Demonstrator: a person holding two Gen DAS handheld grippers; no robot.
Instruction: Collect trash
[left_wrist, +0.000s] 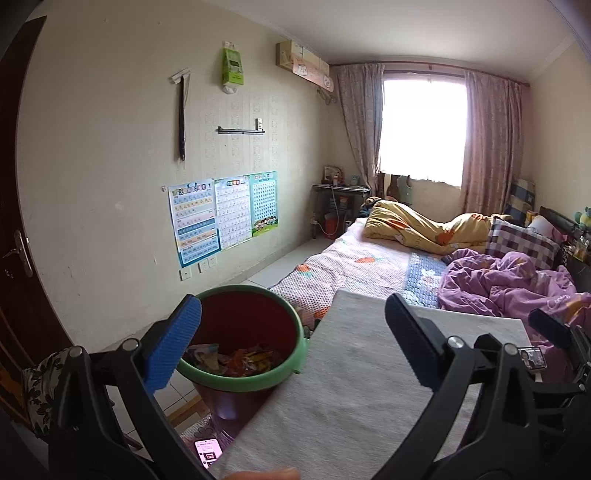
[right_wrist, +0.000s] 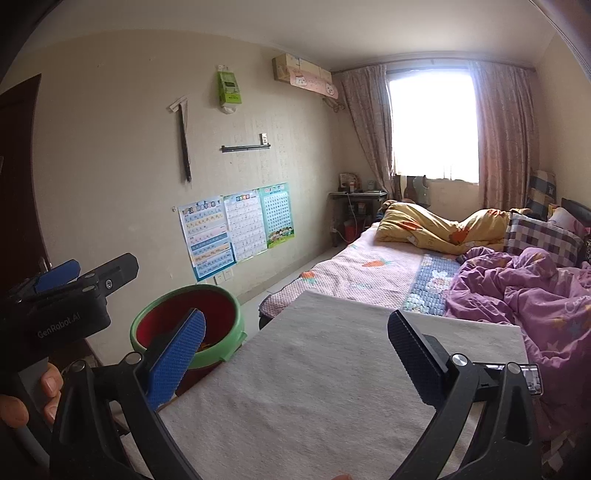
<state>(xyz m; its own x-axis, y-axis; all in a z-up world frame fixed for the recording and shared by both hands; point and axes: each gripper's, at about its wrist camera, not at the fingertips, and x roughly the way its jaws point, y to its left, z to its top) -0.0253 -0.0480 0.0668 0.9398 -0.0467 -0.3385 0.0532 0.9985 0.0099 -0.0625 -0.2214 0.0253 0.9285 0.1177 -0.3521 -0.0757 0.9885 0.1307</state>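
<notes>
- The bed fills the right of the room, with a purple quilt bunched at its near right and a yellow one further back by the window.
- A grey mat lies in front of me; both my grippers hang above it.
- The bin, red inside with a green rim, stands upright off the mat's left edge, mouth facing up.
- Trash, a heap of wrappers, lies in the bin's bottom.
- My left gripper is spread wide and holds nothing; the bin sits behind its left finger.
- My right gripper is spread too, empty, with the bin left of it.
- A lit phone lies below the bin.
</notes>
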